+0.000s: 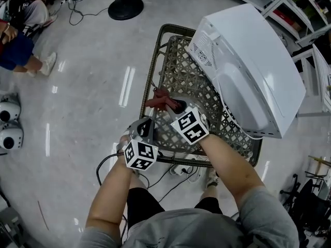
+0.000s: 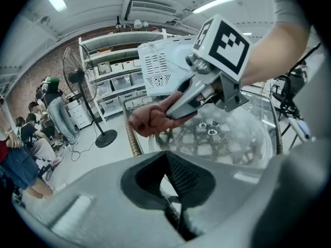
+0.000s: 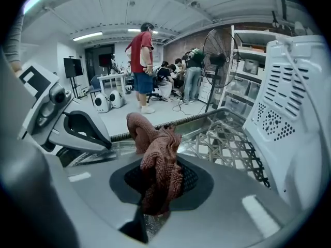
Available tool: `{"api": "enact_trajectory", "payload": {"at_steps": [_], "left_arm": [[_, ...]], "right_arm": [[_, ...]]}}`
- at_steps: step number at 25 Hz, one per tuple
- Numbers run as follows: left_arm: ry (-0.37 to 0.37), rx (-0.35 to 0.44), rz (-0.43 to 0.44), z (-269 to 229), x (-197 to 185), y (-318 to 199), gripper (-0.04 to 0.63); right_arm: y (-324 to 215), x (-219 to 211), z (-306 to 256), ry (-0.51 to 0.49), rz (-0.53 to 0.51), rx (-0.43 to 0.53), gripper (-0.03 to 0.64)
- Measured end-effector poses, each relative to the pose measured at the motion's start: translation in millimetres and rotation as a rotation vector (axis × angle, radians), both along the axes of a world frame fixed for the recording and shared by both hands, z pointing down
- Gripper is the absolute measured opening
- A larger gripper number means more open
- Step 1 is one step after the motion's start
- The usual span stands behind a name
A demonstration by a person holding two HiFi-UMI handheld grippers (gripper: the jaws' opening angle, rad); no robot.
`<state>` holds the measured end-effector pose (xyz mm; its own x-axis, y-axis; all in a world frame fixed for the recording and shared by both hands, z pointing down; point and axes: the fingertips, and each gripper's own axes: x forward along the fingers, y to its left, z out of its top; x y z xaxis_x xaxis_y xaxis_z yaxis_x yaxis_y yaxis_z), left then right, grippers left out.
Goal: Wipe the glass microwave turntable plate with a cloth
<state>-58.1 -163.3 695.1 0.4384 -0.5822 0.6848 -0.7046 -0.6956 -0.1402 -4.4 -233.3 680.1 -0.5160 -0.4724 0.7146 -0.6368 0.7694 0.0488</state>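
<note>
The glass plate (image 2: pixel 235 138) lies low in the head view, just below the middle, on the lattice top of the desk (image 1: pixel 182 71) near its front edge; through the clear glass the lattice shows. The left claw (image 2: pixel 170 182) is clenched on the plate's near rim, and the plate spreads out beyond it toward the right of the left gripper view. The right claw (image 3: pixel 158 185) is clamped on a reddish-brown cloth (image 3: pixel 155 159), which bunches up out of the jaws in a crumpled wad. In the head view that wad sticks out toward the upper left of the right claw, over the far side of the plate; whether it touches the glass I cannot tell. The two claws sit close together, the left one lower left and the right one just up and to its right, each with its marker cube toward the person's forearms. A white microwave (image 1: pixel 253 71) fills the upper right of the head view, resting tilted on the far right part of the desk with its vented back facing the claws. On the grey floor at the top of the frame stands the round black base of a fan (image 1: pixel 125 7), with cables trailing beside it, and people (image 1: pixel 20 30) sit at the upper left. Two white rounded devices (image 1: pixel 9 123) rest at the left edge.
</note>
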Motion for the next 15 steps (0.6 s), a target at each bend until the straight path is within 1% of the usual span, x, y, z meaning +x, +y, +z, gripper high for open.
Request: {"api": "enact_trajectory", "payload": {"at_steps": [3, 7, 11, 15], "left_arm": [[0.006, -0.003, -0.001, 0, 0, 0, 0.000], [0.003, -0.002, -0.004, -1, -1, 1, 0.000], [0.021, -0.008, -0.015, -1, -2, 0, 0.000], [0.033, -0.012, -0.027, -1, -5, -1, 0.000]], "right_arm": [[-3, 19, 2, 0.019, 0.040, -0.010, 0.077], [-4, 44, -1, 0.069, 0.078, -0.008, 0.077], [0, 78, 0, 0.114, 0.127, -0.019, 0.077], [8, 102, -3, 0.166, 0.146, -0.011, 0.077]]}}
